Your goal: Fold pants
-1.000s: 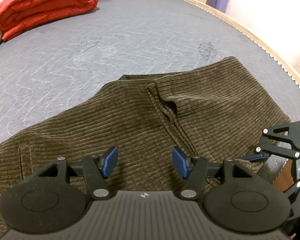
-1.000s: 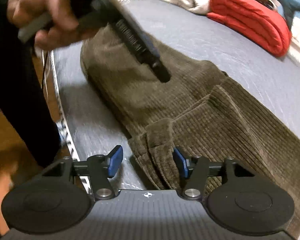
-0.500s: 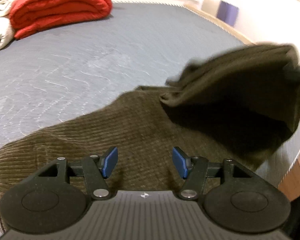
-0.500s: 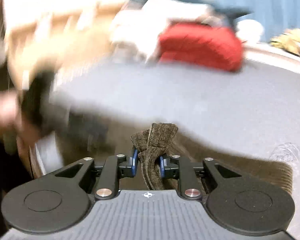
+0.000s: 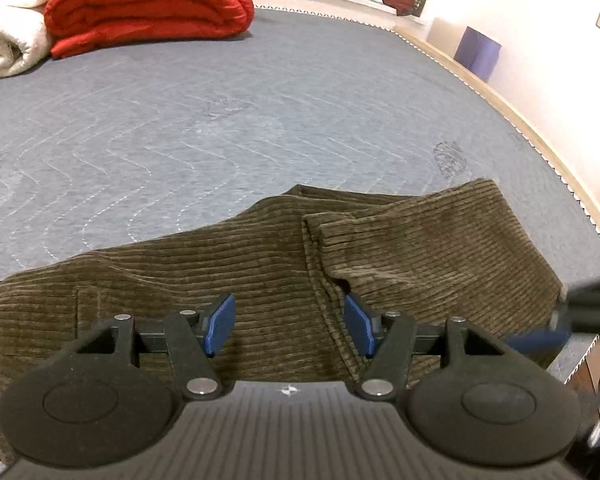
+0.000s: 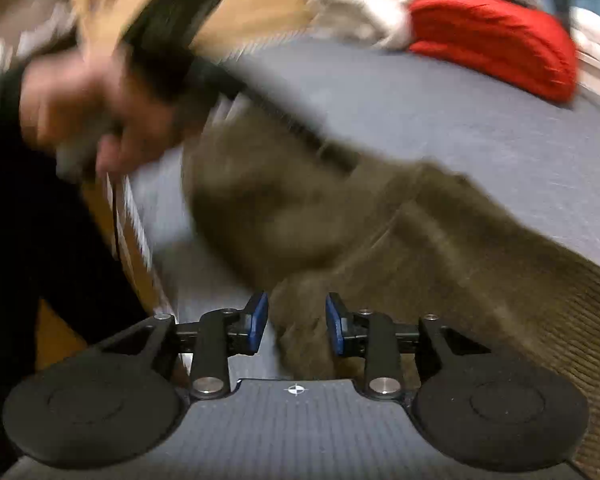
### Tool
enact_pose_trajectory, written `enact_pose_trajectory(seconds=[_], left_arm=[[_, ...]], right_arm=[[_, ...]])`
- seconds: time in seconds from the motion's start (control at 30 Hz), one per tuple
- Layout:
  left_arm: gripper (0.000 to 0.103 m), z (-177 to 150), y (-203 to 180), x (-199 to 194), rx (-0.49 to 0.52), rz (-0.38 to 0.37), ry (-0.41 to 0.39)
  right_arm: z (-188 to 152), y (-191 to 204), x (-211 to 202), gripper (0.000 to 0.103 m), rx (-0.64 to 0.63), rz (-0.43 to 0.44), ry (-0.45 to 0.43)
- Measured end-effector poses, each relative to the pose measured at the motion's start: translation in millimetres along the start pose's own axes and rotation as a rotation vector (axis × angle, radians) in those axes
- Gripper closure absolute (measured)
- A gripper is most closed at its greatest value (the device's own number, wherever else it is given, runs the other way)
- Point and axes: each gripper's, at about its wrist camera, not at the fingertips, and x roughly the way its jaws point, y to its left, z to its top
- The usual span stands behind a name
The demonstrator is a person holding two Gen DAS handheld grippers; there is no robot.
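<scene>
Olive-brown corduroy pants lie flat on the grey bed, with a seam and a small fold near their middle. My left gripper is open just above the cloth, its blue pads to either side of the seam, holding nothing. My right gripper is open, its pads either side of a bunched edge of the pants without pinching it. The right wrist view is blurred by motion. The right gripper also shows as a dark blur at the right edge of the left wrist view.
A folded red duvet and white blankets lie at the far side of the grey mattress. The bed's edge runs along the right. A hand holding the left gripper fills the upper left of the right wrist view.
The right gripper, shut on the pants' edge and lifting it half a second ago, has come back down and opened. The raised cloth now lies flat again. The left gripper stayed open.
</scene>
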Motion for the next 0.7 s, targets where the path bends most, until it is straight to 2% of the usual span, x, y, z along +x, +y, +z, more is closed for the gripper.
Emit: enact_pose_trajectory(seconds=[0.07,0.1,0.13,0.17,0.2,0.23,0.27,0.3,0.4,0.43,0.5,0.53,0.6,0.67,0.7], left_arm=[[0.04,1,-1,6,-0.015,-0.017,0.006],[0.046,3,-2,10,-0.022,-0.029,0.011],[0.048,5,-3,14,-0.031,-0.044,0.016],[0.048,6,-5,18,-0.045,-0.06,0.02],[0.048,9,-4,22,-0.061,-0.073,0.022],[0.048,13,-3,27,-0.08,-0.083,0.021],[0.048,17,-2,32,-0.096,-0.092,0.018],[0.048,21,0,37,-0.108,-0.095,0.015],[0.047,33,4,57,-0.144,-0.108,0.015],[0.046,36,4,66,-0.148,-0.122,0.023],[0.04,38,1,85,-0.136,-0.152,0.059],[0.038,37,-3,95,-0.115,-0.142,0.079],[0.033,33,-15,109,-0.042,-0.104,0.094],[0.028,30,-28,114,0.037,-0.076,0.07],[0.03,30,-34,114,0.062,-0.063,0.059]], right_arm=[[5,-16,-11,0.061,0.095,-0.038,-0.056],[4,-23,-8,0.061,0.134,-0.071,-0.051],[0,-25,-1,0.06,0.15,-0.097,-0.015],[-5,-25,13,0.06,0.145,-0.114,0.06],[-14,-21,30,0.06,0.105,-0.122,0.167],[-22,-14,38,0.061,0.041,-0.133,0.214],[-22,-8,36,0.061,-0.005,-0.136,0.194],[-19,-10,29,0.061,0.013,-0.124,0.184],[-7,-29,-1,0.056,0.153,-0.128,0.078],[-4,-35,-11,0.054,0.184,-0.161,0.039],[1,-52,-30,0.042,0.243,-0.265,-0.023],[1,-62,-38,0.039,0.291,-0.326,-0.049],[-4,-83,-50,0.036,0.409,-0.428,-0.056],[-15,-103,-56,0.035,0.541,-0.51,-0.036],[-22,-112,-59,0.034,0.594,-0.539,-0.023]])
